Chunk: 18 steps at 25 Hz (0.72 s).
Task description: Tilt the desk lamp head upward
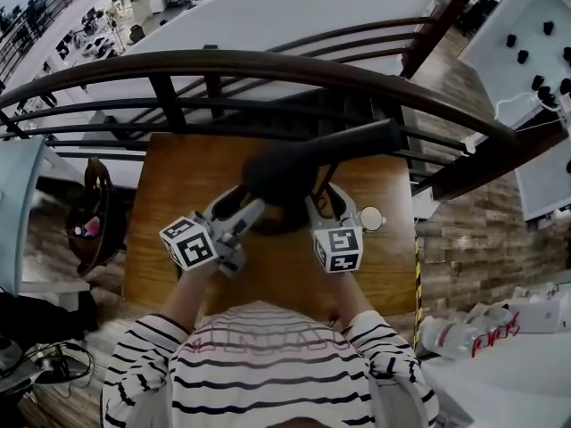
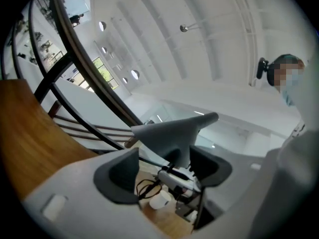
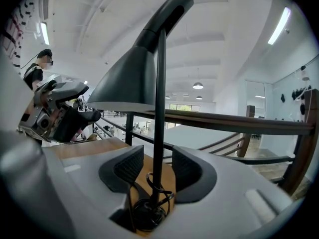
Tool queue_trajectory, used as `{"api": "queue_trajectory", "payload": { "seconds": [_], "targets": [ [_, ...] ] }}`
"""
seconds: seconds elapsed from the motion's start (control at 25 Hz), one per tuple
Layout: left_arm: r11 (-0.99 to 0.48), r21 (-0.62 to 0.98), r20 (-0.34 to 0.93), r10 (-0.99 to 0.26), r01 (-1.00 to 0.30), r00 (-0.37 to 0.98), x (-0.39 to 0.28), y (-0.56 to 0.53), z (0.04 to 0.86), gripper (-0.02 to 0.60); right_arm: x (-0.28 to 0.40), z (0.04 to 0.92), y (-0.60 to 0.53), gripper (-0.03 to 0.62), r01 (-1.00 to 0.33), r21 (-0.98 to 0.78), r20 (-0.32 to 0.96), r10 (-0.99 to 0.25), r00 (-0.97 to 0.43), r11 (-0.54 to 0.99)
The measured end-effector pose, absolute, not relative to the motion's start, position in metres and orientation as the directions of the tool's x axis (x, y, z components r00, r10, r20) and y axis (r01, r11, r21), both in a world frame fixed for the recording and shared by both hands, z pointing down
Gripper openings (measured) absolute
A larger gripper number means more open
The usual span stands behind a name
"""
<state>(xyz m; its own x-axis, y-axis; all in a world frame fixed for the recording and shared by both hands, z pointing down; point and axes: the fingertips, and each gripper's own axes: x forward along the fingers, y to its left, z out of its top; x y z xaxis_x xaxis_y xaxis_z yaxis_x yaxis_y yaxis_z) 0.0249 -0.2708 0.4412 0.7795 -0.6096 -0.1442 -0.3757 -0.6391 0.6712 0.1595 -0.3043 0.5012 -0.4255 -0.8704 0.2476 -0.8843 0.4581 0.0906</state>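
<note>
Where everything stands: white hall [image 3: 224,59], dark curved railing [image 1: 268,62], brown wooden table [image 1: 178,176] beside it.
Lamp: dark grey desk lamp [image 1: 294,168], mid-table.
Right gripper view alone: right gripper [image 3: 157,171], jaws apart around thin stem [image 3: 159,108].
Left gripper view alone: left gripper [image 2: 164,172], jaws apart around lamp head [image 2: 172,133].

- Left hand-held gripper [image 1: 245,205]: jaws apart, rolled sideways, pointing forward.
- Right hand-held gripper [image 1: 328,200]: jaws partly apart, pointing forward.
- Left forearm [image 1: 189,294] and right forearm [image 1: 351,294] reach ahead, bare below striped sleeves.
</note>
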Motion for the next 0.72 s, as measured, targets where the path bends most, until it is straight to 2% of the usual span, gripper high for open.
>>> {"api": "queue_trajectory", "payload": {
  "seconds": [0.12,0.24,0.36,0.48,0.72],
  "targets": [
    [-0.630,0.704,-0.159,-0.590,-0.328,0.791,0.0273,-0.2751,0.4419,0.285,0.1573,0.5026,-0.3093,0.168,-0.883,0.093,0.252,-0.869,-0.426,0.460],
    [-0.626,0.729,-0.194,-0.577,-0.277,0.794,0.0279,-0.2764,0.4382,0.214,0.1581,0.5062,-0.3119,0.144,-0.884,0.094,0.262,-0.868,-0.422,0.458],
    [-0.616,0.744,-0.197,-0.573,-0.259,0.796,0.0268,-0.2773,0.4374,0.193,0.1584,0.5076,-0.3135,0.086,-0.882,0.090,0.273,-0.863,-0.424,0.462],
    [-0.600,0.765,-0.203,-0.570,-0.234,0.797,0.0250,-0.2785,0.4370,0.189,0.1551,0.5070,-0.3142,0.038,-0.874,0.090,0.273,-0.856,-0.439,0.477],
    [-0.586,0.778,-0.208,-0.579,-0.226,0.788,0.0237,-0.2742,0.4342,0.218,0.1541,0.5066,-0.3125,0.034,-0.867,0.106,0.255,-0.856,-0.449,0.487]
  ]
}}
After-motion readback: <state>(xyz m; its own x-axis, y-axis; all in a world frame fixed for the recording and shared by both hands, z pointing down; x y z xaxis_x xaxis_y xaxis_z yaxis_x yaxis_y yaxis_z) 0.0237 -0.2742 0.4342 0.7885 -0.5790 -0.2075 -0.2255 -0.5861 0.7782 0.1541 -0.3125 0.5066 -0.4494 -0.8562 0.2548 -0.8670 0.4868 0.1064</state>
